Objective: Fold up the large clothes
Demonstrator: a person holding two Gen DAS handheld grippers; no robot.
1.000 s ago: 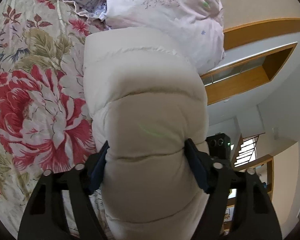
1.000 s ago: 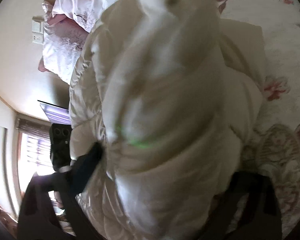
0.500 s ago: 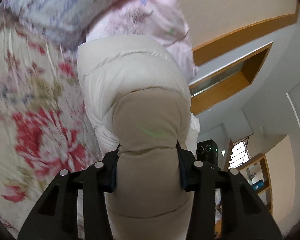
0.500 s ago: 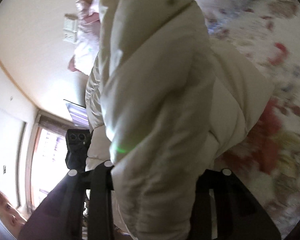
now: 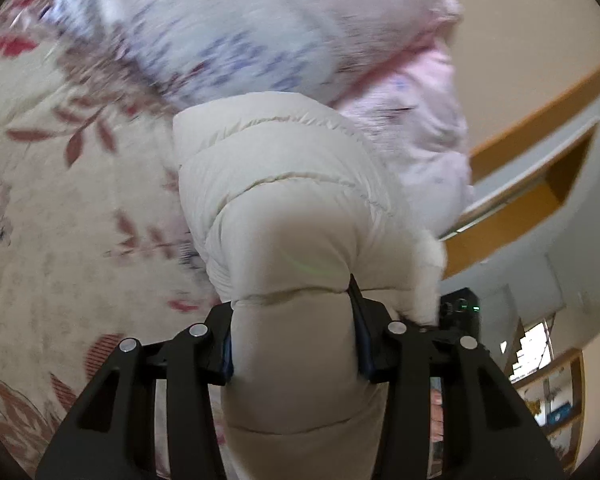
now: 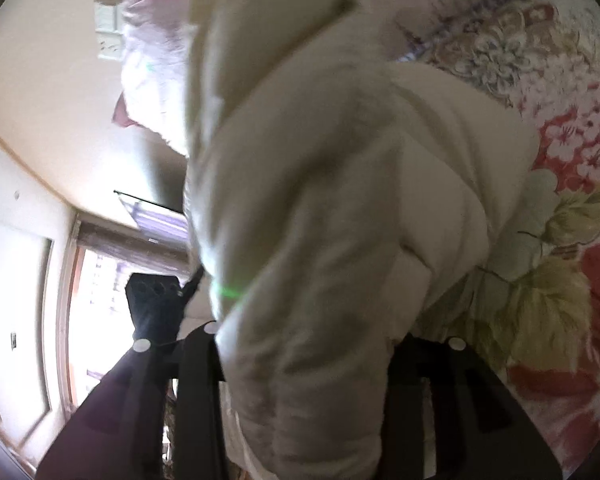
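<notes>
A cream quilted puffer jacket fills the middle of the left wrist view. My left gripper is shut on a thick puffy part of it and holds it up above the floral bedspread. In the right wrist view the same jacket hangs in bulky folds. My right gripper is shut on another thick part of it. The jacket hides both grippers' fingertips.
Two pillows, a white-and-blue one and a pink one, lie at the head of the bed. The red-flowered bedspread lies below the jacket. A wall, a window and wooden trim show behind.
Both grippers have closed tighter on the jacket and lifted it. The views have swung towards the pillows and the wall, and more of the room shows.
</notes>
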